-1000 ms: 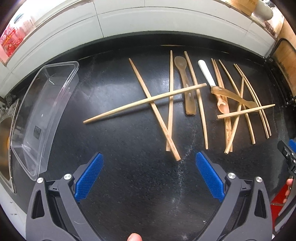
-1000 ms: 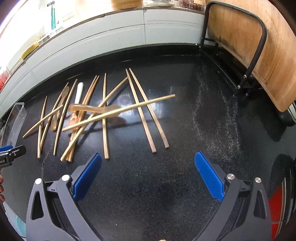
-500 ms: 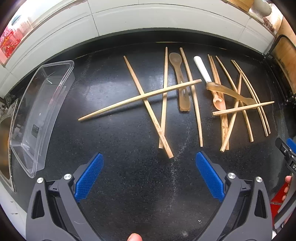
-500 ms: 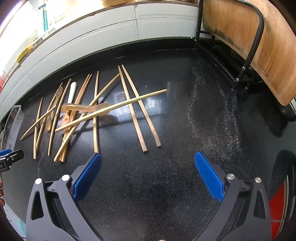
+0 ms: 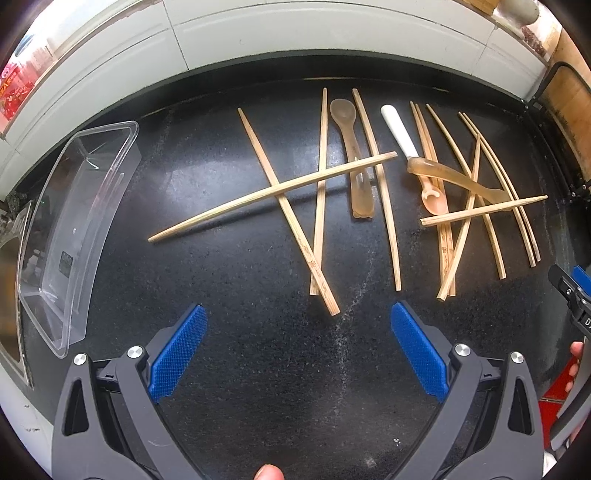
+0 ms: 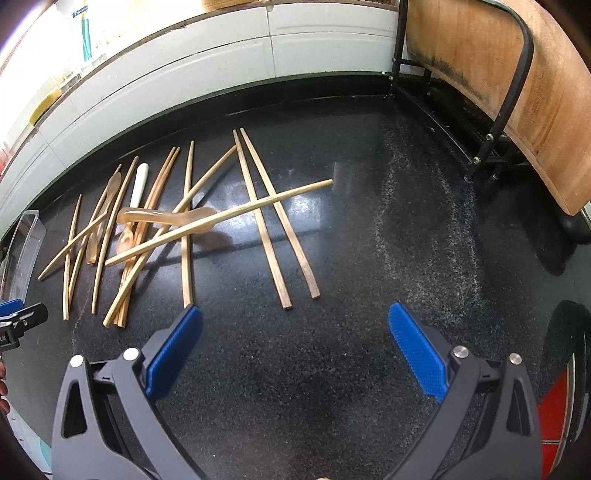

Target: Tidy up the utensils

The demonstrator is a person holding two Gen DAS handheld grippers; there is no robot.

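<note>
Several wooden chopsticks [image 5: 273, 192] lie crossed on a black speckled counter [image 5: 258, 369], mixed with a translucent amber spoon [image 5: 354, 155], a second amber spoon [image 5: 454, 177] and a white-handled spoon [image 5: 400, 134]. My left gripper [image 5: 297, 350] hovers open just in front of the pile, nothing between its blue pads. In the right wrist view the same chopsticks [image 6: 221, 221] spread to the left and ahead. My right gripper [image 6: 295, 350] stands open too, with a pair of chopsticks [image 6: 280, 243] just beyond it.
A clear plastic container [image 5: 70, 236] stands at the left of the counter, by a sink edge. A white tiled ledge [image 5: 295, 33] runs along the back. A wooden board in a black metal frame [image 6: 517, 92] stands at the right. The right gripper's tip [image 5: 572, 291] shows at the left view's edge.
Both grippers have drawn back a little from the pile; the utensils sit slightly higher in both views. Nothing on the counter has moved.
</note>
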